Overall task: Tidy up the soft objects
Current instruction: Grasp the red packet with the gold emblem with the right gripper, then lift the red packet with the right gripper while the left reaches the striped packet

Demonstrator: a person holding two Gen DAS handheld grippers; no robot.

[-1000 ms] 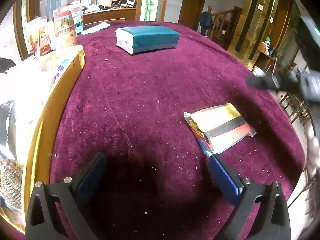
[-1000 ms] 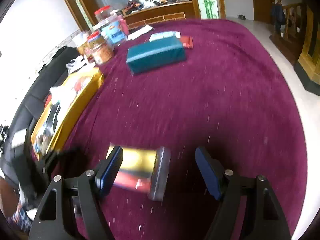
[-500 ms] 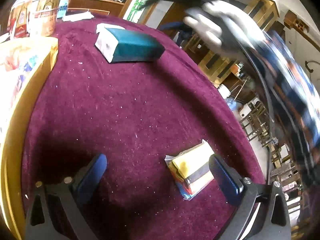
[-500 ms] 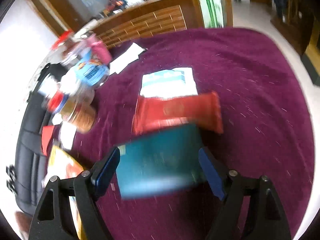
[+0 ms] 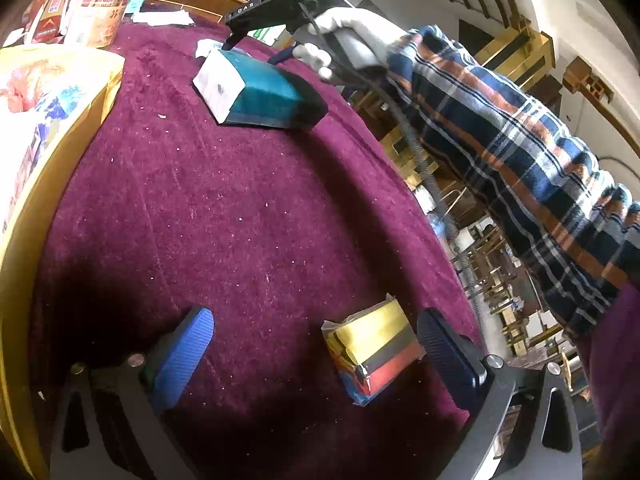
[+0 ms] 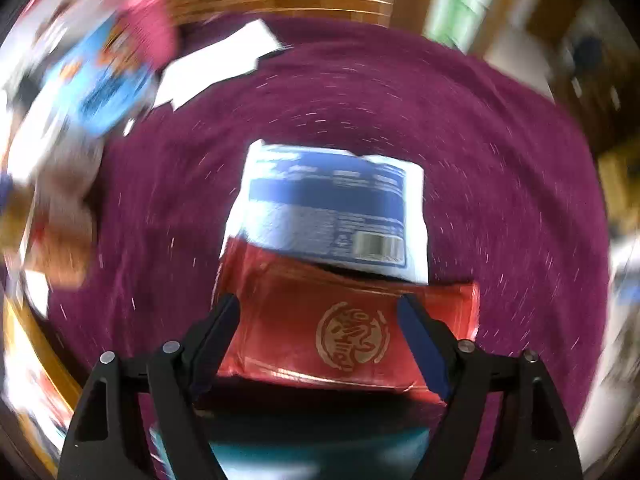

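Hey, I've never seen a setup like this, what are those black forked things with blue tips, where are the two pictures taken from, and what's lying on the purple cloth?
There is no robot here. A person holds a pair of hand tongs in each hand, and a wide-angle camera on each looks out along its two blue-padded fingers.

The left view looks past the left tongs, open and empty, over a purple cloth. A small yellow, black and red packet lies by one pad. Farther off lies a teal tissue pack, with the gloved right hand and plaid sleeve reaching beyond it.

The right view is blurred. The right tongs hang open over a red pack, gripping nothing. A blue-and-white pack lies behind it.
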